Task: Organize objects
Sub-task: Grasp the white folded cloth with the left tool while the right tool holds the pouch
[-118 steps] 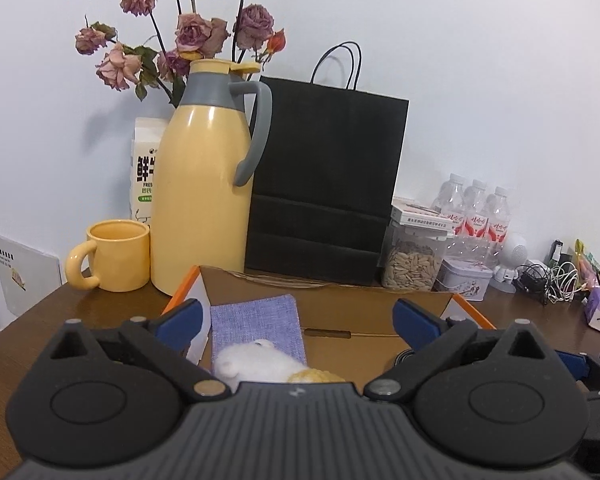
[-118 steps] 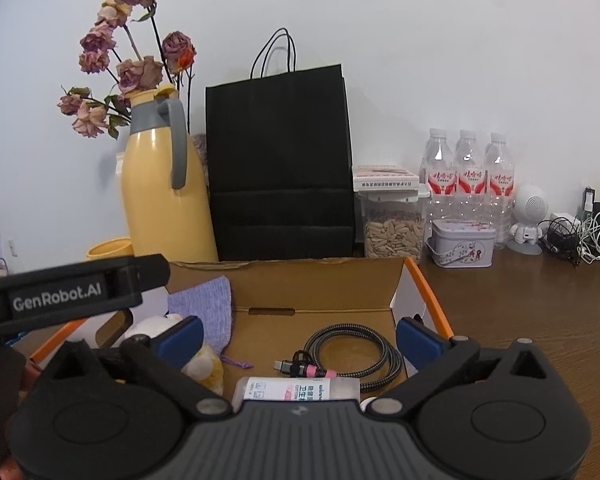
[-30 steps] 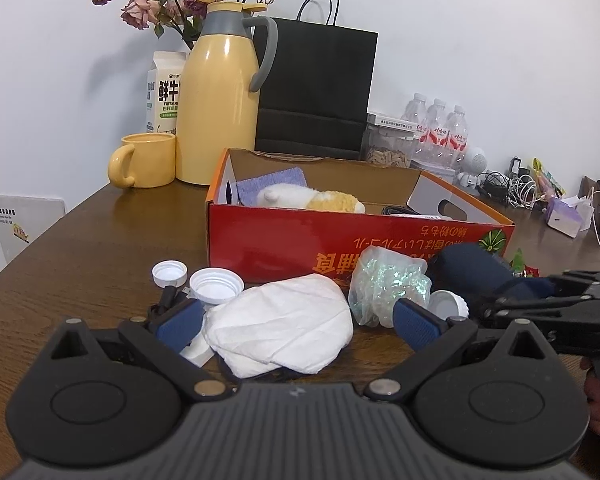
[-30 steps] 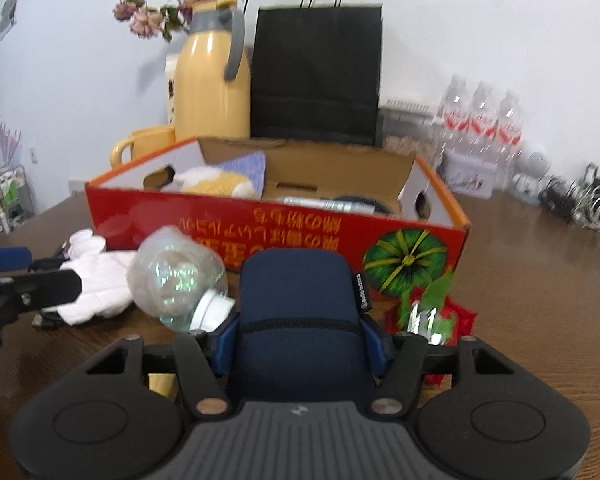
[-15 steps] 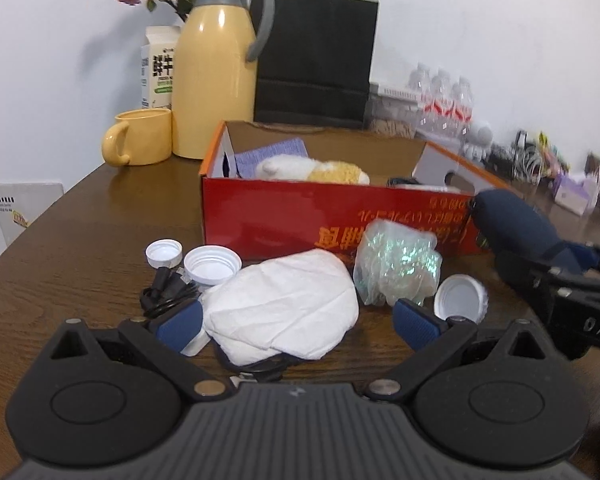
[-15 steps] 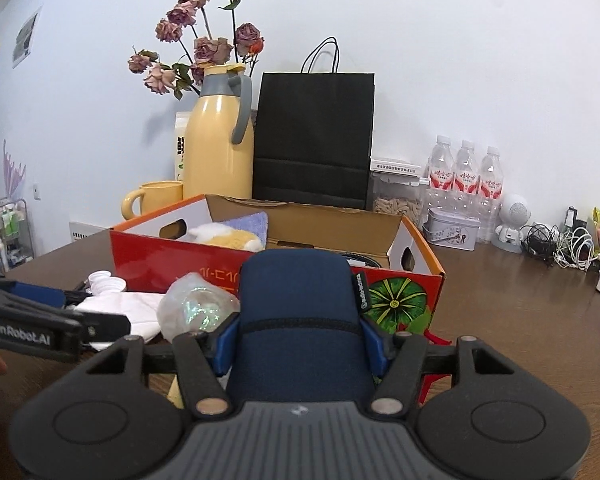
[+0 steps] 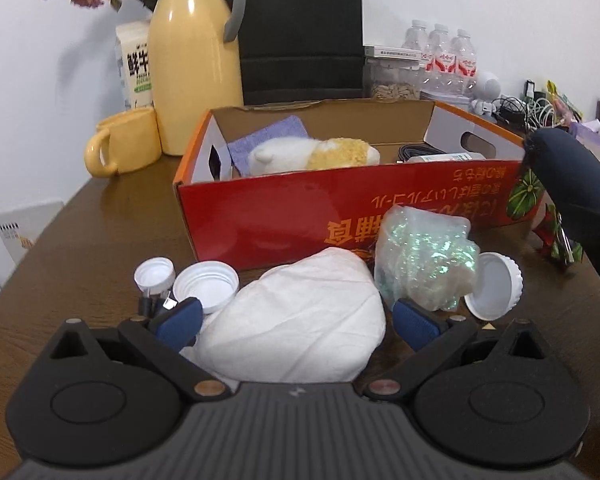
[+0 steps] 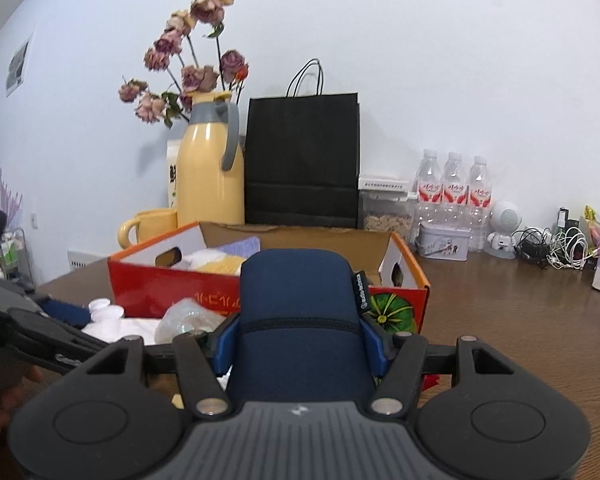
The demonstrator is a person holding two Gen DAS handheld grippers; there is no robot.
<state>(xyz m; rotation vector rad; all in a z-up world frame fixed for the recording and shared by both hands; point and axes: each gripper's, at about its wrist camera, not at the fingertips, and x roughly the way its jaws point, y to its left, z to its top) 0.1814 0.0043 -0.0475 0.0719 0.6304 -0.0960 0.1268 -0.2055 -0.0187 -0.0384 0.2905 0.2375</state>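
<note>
A red cardboard box stands open on the brown table, holding a plush toy, a purple cloth and a coiled cable. My right gripper is shut on a navy zip pouch, lifted in front of the box's right end. My left gripper is open, its blue pads on either side of a white mask lying before the box. A crinkly clear bag, white caps and a white lid lie near it.
Behind the box stand a yellow thermos, a yellow mug, a milk carton, a black paper bag, a seed jar, water bottles and a tin. Tangled cables lie at the far right.
My left gripper has come forward and lower over the white mask. My right gripper has lifted the navy pouch and tipped up, so more of the wall and box top shows.
</note>
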